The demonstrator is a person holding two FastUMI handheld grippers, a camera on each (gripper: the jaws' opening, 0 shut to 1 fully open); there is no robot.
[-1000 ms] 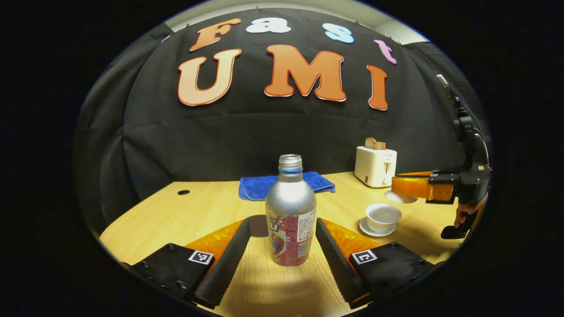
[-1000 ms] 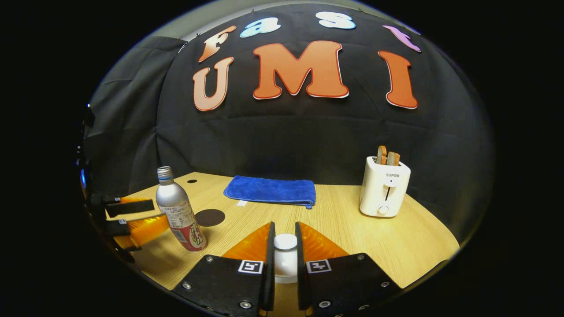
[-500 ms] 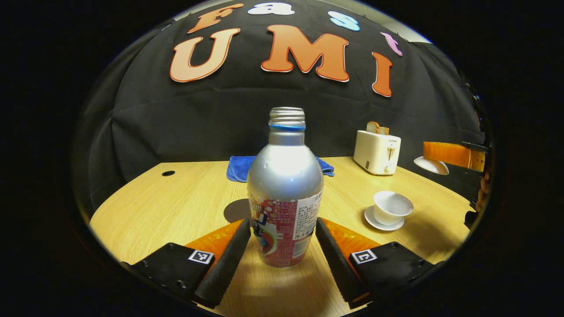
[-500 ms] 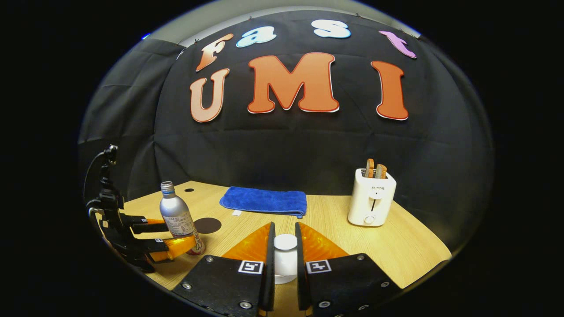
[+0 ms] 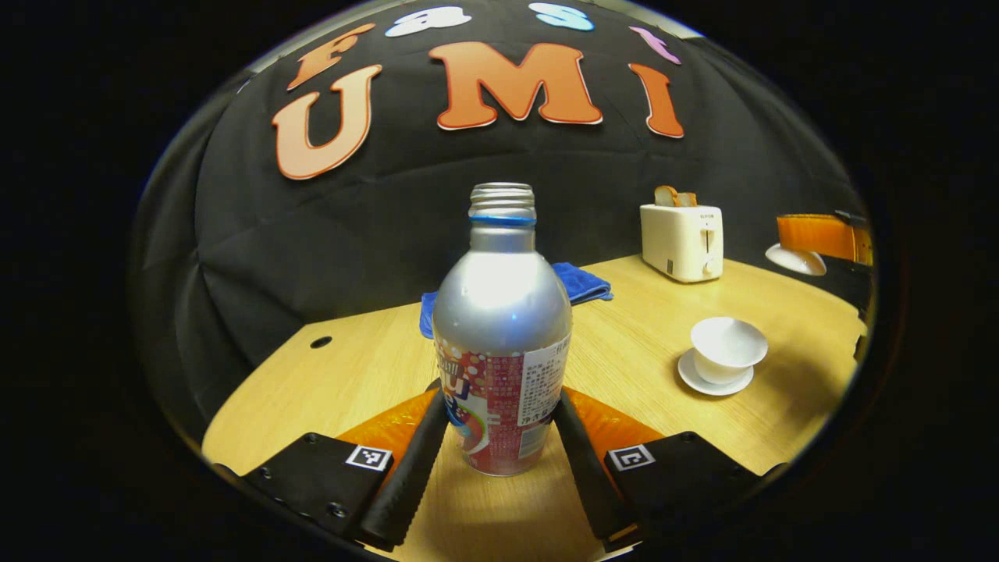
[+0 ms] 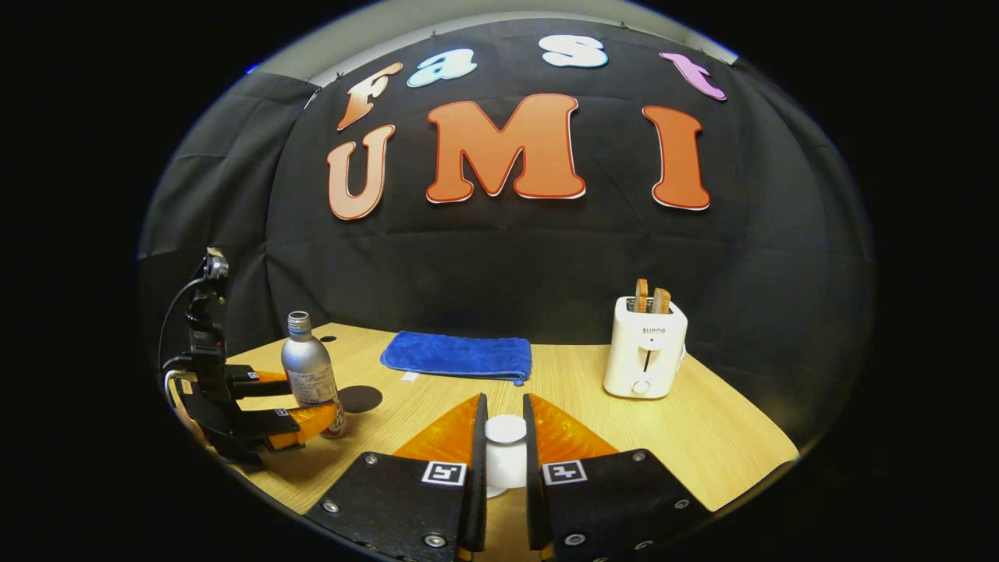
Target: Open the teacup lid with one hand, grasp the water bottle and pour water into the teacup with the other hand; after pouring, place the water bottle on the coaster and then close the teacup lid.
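Left gripper (image 5: pixel 499 449) jaws flank water bottle (image 5: pixel 501 343) — contact seemingly made; right gripper (image 6: pixel 505 460) clenched on teacup lid (image 6: pixel 506 457) — teacup (image 5: pixel 728 349) uncovered.

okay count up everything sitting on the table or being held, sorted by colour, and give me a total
White: 4 — teacup, saucer, lid, toaster
Silver: 1 — water bottle
Blue: 1 — cloth
Dark: 1 — coaster
Total: 7
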